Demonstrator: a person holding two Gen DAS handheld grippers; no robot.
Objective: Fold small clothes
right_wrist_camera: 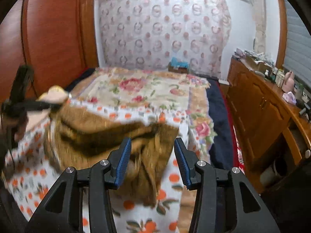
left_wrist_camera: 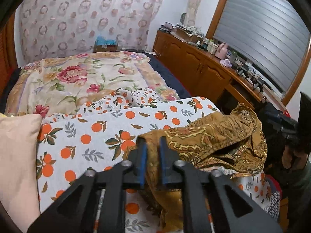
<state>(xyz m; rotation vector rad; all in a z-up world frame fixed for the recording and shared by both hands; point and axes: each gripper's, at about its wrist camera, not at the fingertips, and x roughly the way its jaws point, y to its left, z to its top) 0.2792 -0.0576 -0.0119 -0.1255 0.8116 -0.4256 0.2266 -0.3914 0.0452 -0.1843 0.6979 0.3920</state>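
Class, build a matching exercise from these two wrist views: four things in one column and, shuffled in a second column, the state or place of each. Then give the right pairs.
1 left gripper
2 right gripper
3 brown garment
4 pink pillow

A fingers apart, gripping nothing
B left edge of bed
C closed on cloth
D crumpled on orange-print sheet

Pairs: 1-C, 2-A, 3-D, 4-B
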